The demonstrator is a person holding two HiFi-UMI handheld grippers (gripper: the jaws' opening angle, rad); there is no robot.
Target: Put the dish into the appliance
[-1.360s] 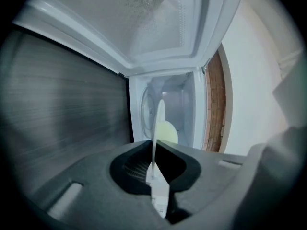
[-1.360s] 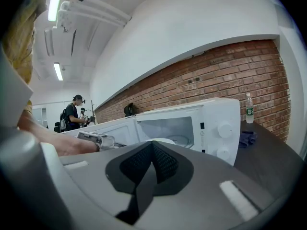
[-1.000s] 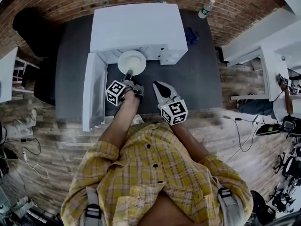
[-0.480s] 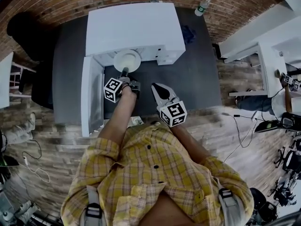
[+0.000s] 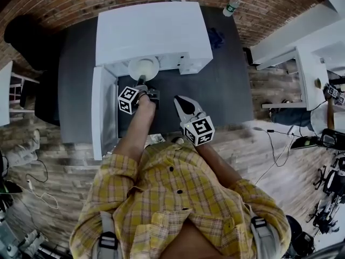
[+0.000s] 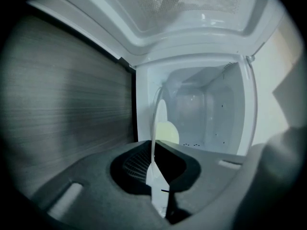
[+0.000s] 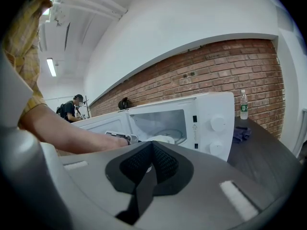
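White boxy microwave oven point(image 5: 153, 31) stands on a dark grey tabletop point(image 5: 232, 90), with its door point(image 5: 103, 112) swung open at the left of the head view. A round white plate point(image 5: 143, 67) is at the mouth of the cavity, partly under the oven's top edge. The left gripper point(image 5: 141, 83) holds it by the near rim, jaws clamped on that rim and just now closing tighter.

Only the left gripper view looks inside. The plate shows edge-on as a thin line between the pads, with pale cavity walls beyond and the door's grey inner face filling the left.

The right gripper point(image 5: 182, 104) hangs over the tabletop, right of the left arm and apart from the oven. In its own view the jaws are pressed together with nothing in them. Only that view shows the oven's front, with two round white knobs point(image 7: 218, 123), and a distant person point(image 7: 72, 108) at far left.

A clear plastic bottle point(image 7: 243, 104) by the red brick wall point(image 7: 230, 75) and a blue cloth point(image 7: 241, 133) on the table show in both that view and the head view.
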